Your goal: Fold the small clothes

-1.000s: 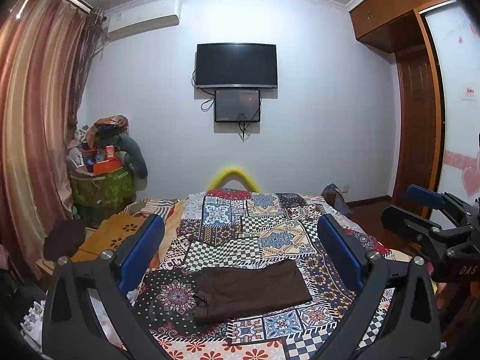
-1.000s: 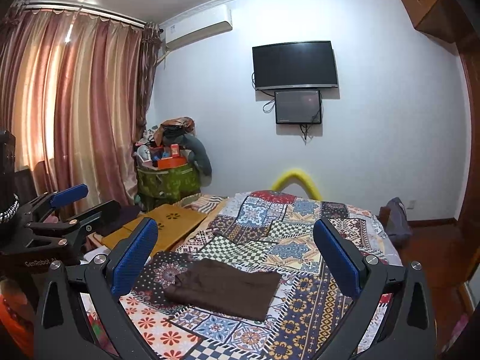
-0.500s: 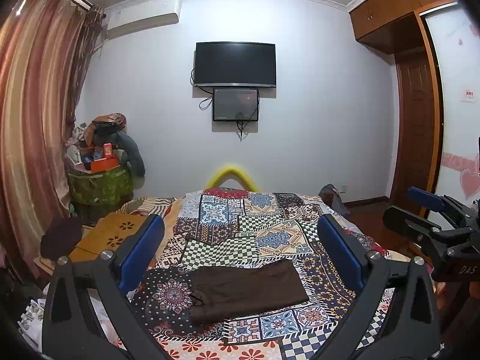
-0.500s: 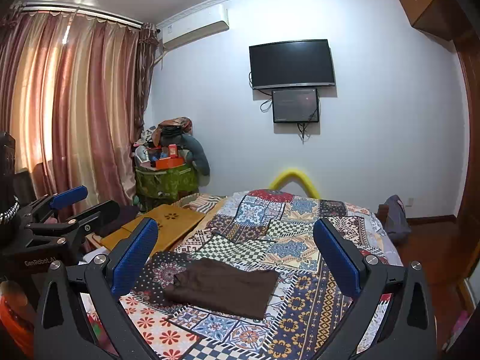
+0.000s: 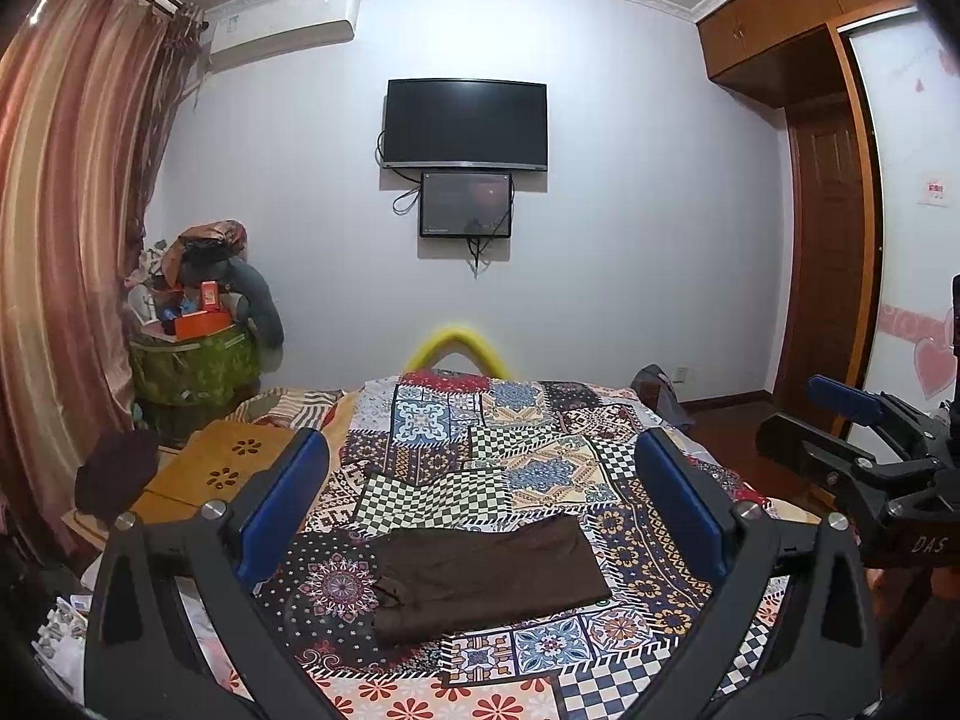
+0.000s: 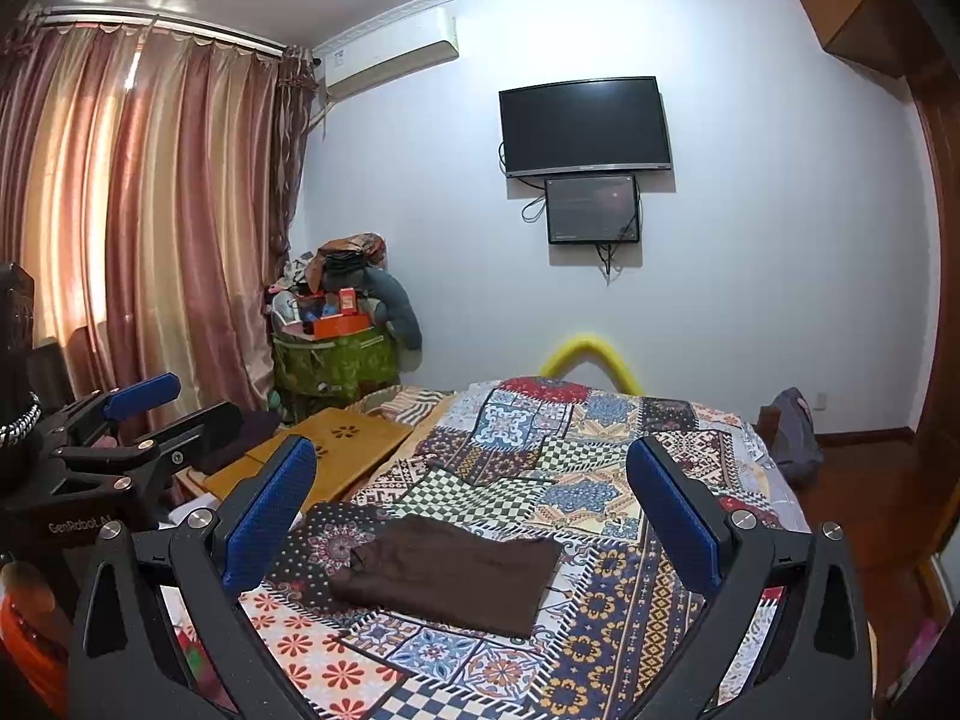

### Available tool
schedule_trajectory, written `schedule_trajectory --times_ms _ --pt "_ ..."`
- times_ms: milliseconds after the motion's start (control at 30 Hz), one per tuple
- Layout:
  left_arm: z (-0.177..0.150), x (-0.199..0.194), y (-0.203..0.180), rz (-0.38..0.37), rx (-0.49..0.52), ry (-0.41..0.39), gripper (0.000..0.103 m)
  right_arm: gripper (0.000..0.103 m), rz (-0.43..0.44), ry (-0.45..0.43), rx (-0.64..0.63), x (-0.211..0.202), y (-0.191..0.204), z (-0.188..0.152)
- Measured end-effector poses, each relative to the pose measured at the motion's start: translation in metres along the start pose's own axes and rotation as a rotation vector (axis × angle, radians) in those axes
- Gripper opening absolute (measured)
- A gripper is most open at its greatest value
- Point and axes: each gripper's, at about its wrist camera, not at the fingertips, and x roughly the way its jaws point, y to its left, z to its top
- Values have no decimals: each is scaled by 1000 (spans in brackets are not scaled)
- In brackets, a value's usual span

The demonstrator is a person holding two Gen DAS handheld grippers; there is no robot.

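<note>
A small dark brown garment (image 5: 486, 576) lies folded flat on the patchwork bedspread (image 5: 528, 456), near the bed's front. It also shows in the right wrist view (image 6: 447, 573). My left gripper (image 5: 480, 504) is open and empty, held above and in front of the garment. My right gripper (image 6: 474, 507) is open and empty too, above the garment. Each gripper shows in the other's view, the right gripper (image 5: 864, 438) at the right edge and the left gripper (image 6: 126, 426) at the left edge.
A wooden lap table (image 5: 210, 471) lies on the bed's left side with a dark cloth (image 5: 117, 471) at its corner. A green hamper (image 5: 192, 369) piled with things stands by the curtain. A TV (image 5: 465, 123) hangs on the far wall. A bag (image 6: 792, 435) sits right of the bed.
Both views have tilted down slightly, so the wall and bed sit a little higher in frame. The garment has not moved. Both grippers stay open.
</note>
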Motion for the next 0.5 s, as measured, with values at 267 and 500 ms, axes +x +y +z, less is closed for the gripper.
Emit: schedule_trajectory --times_ms 267,500 --pt "0 2 0 -5 -8 5 103 103 -7 -4 -3 1 0 0" --pt "-2 3 3 -14 -20 16 103 103 -10 -2 -7 1 2 0"
